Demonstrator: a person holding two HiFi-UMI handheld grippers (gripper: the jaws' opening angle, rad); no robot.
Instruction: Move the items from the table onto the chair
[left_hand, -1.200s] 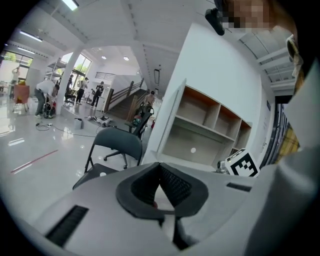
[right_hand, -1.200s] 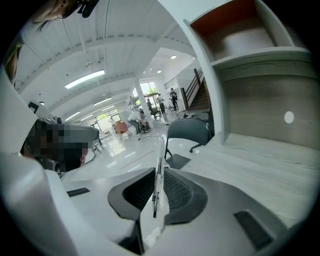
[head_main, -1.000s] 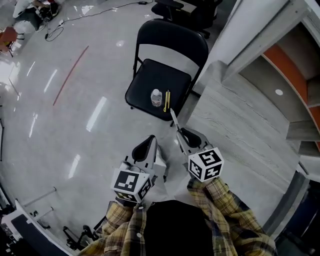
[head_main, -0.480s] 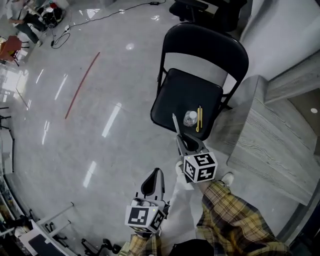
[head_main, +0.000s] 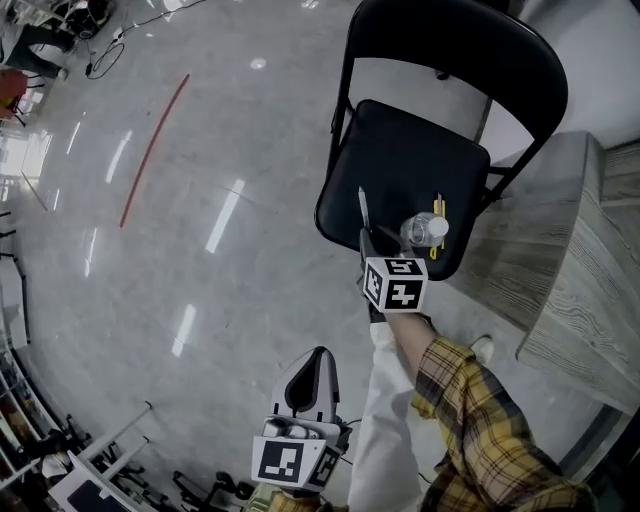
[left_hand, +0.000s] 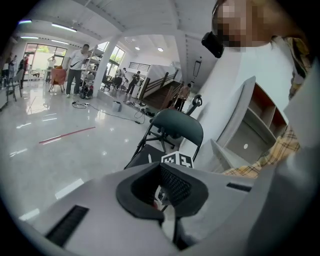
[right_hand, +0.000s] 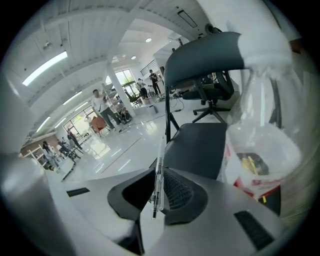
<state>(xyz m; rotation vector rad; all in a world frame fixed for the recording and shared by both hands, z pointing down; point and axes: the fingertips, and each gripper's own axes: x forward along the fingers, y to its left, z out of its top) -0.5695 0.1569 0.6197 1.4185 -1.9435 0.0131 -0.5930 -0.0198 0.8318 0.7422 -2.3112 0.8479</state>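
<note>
Clear pen (head_main: 362, 207), pinched in the right gripper (head_main: 370, 243), has reached the chair (head_main: 385, 160) beside the bottle (head_main: 424, 231). Left gripper (head_main: 316, 358), closed and empty, trails behind.

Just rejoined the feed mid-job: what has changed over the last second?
The right gripper, still shut on the clear pen, has come forward and down to the front edge of the chair seat; the pen now reaches over it. The left gripper, shut and empty, has dropped back. The bottle and thin yellow item stay on the seat.
</note>
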